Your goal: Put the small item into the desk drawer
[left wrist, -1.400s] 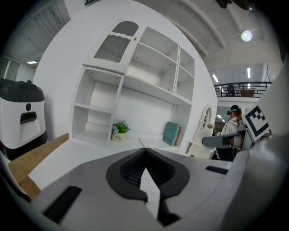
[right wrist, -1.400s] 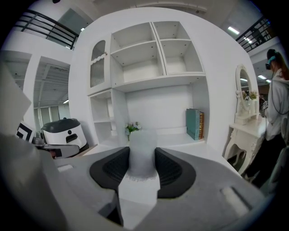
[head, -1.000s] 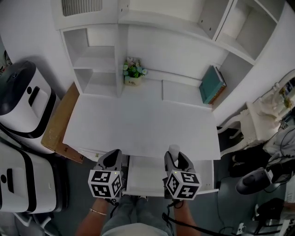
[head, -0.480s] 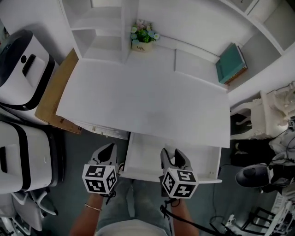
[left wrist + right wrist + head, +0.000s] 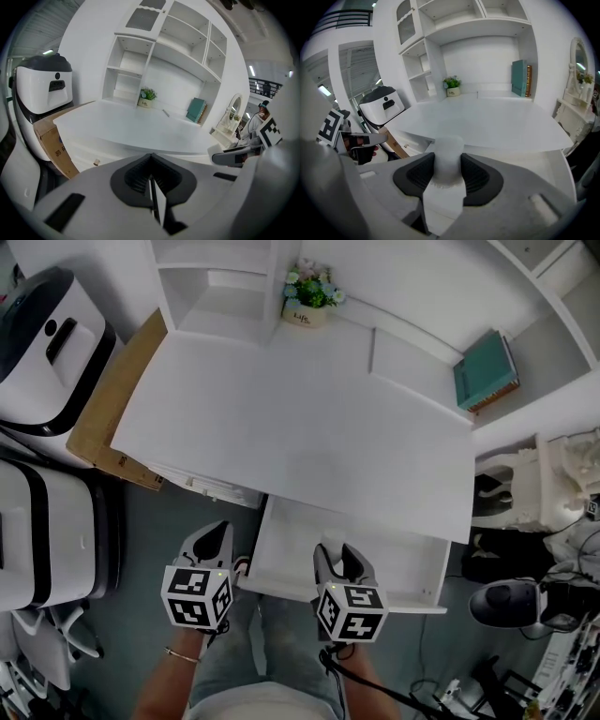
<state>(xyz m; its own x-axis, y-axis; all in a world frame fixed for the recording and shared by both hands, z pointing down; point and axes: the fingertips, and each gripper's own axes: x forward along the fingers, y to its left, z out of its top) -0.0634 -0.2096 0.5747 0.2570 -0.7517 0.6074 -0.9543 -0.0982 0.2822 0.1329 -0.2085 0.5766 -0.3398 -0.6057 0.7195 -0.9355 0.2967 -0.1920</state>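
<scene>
Two grippers sit nearest the person. The left gripper [image 5: 214,542] hangs just outside the left corner of the open drawer [image 5: 412,570], with its jaws pressed together on nothing. The right gripper [image 5: 333,557] is the one over the drawer, above its near part, and its jaws are clamped on the small item [image 5: 448,152]. This pale white piece has its long axis running along the jaws, and its rounded end pokes out ahead of them toward the bench [image 5: 300,437].

The coming move likely turns on the cavity lying directly below and slightly ahead of the held item, so a short lowering by the right gripper should be enough. The left gripper is not needed for it. What shows of the drawer floor is bare, and its back part is hidden under the bench edge. Farther off, a potted plant [image 5: 311,296] and a teal book [image 5: 486,371] stand at the back of the bench.
</scene>
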